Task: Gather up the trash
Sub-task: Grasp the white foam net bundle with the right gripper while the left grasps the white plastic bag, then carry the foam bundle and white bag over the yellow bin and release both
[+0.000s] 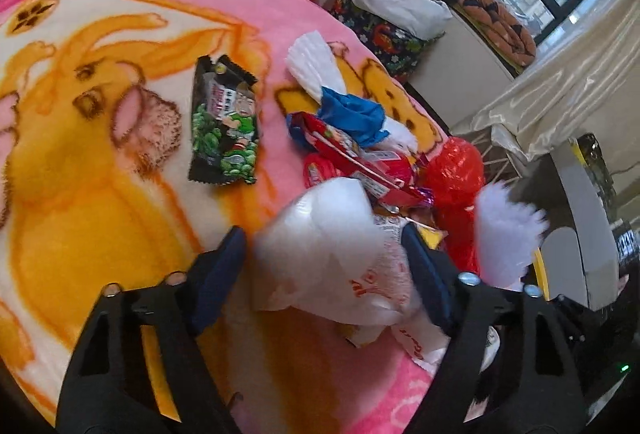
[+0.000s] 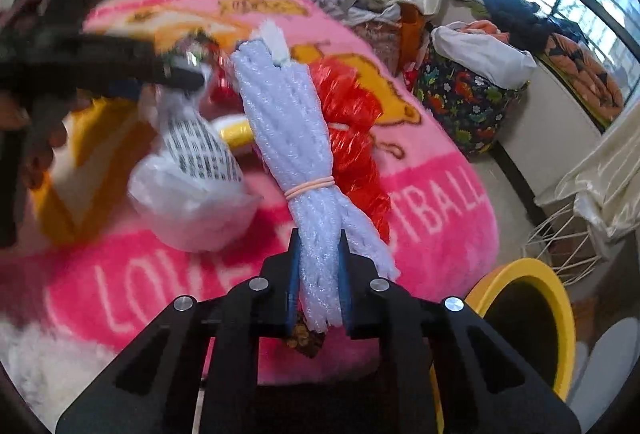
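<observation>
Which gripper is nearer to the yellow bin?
Right. The right gripper, shut on a white foam net bundle, is just beside the yellow bin. The left gripper is over the blanket, farther away.

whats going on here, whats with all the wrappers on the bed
Someone is clearing trash off a pink cartoon blanket with two tools. The right hand-held gripper is shut on a white foam-net bundle tied with a rubber band, near a yellow-rimmed bin. The left hand-held gripper is open around a crumpled white plastic bag. A black-and-green snack wrapper and a pile of red wrappers remain on the blanket.
</observation>
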Demonstrator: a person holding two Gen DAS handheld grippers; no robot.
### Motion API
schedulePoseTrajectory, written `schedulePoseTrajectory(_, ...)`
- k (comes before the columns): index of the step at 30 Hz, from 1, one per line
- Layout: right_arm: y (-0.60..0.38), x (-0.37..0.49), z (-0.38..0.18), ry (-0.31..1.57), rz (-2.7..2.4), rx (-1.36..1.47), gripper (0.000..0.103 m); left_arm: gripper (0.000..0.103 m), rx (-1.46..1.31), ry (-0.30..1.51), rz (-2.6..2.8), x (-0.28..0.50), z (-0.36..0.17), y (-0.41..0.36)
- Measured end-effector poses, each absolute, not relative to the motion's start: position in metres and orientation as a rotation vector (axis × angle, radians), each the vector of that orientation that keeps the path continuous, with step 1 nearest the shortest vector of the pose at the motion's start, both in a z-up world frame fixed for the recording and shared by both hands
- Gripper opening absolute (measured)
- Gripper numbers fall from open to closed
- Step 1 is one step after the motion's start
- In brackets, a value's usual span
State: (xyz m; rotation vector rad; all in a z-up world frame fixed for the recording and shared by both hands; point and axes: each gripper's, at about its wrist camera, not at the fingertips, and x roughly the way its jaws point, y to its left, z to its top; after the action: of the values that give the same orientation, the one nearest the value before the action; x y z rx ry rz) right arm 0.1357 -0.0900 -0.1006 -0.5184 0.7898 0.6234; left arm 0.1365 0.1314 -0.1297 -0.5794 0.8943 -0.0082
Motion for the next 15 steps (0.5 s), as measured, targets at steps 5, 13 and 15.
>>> schedulePoseTrajectory(5,-0.101,0.126,-0.082,0.756,0.636,-0.387,0.016,0.048,-0.516,0.891,-0.03,0.136,-0.121,0.122)
schedulePoseTrajectory(13,-0.126,0.109,-0.066,0.741,0.593,-0.281,0.016,0.039,-0.413,0.822,-0.035,0.124,-0.096,0.107)
schedulePoseTrajectory(15,-0.134,0.105,-0.059,0.724,0.585,-0.256,0.016,0.038,-0.409,0.789,-0.047,0.118,-0.085,0.106)
